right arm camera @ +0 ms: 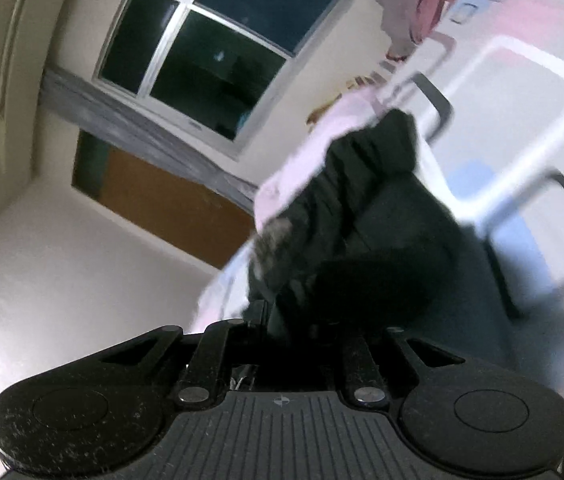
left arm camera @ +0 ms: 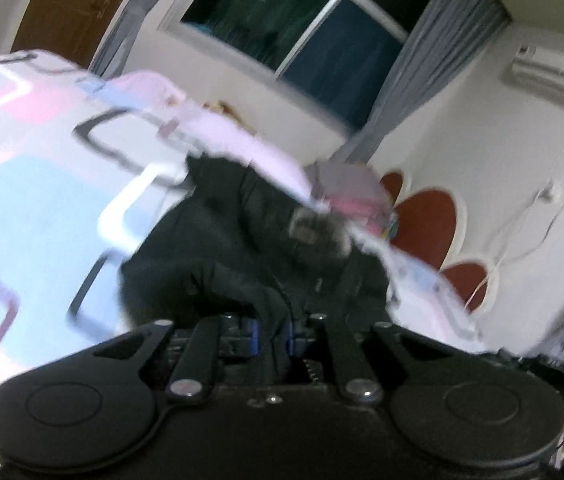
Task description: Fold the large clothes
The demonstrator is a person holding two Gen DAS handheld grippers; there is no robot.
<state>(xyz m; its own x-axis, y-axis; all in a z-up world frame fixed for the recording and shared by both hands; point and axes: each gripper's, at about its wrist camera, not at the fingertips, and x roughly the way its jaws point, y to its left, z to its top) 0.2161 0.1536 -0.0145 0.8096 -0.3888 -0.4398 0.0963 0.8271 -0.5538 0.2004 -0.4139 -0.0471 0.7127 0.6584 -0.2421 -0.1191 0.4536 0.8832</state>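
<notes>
Both claws: left claw [left arm camera: 272,330], right claw [right arm camera: 282,328] pinch black jacket [left arm camera: 242,248]; patterned bedsheet [left arm camera: 22,200] around, blurred.

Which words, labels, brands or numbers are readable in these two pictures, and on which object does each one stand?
None can be read.
Air conditioner: a small mark at its upper corner, too blurred to read.
Window frame: a small sticker, too blurred to read.
Black jacket: no text visible.

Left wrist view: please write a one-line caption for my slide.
Left gripper shut on a black jacket over a patterned bedsheet.
</notes>
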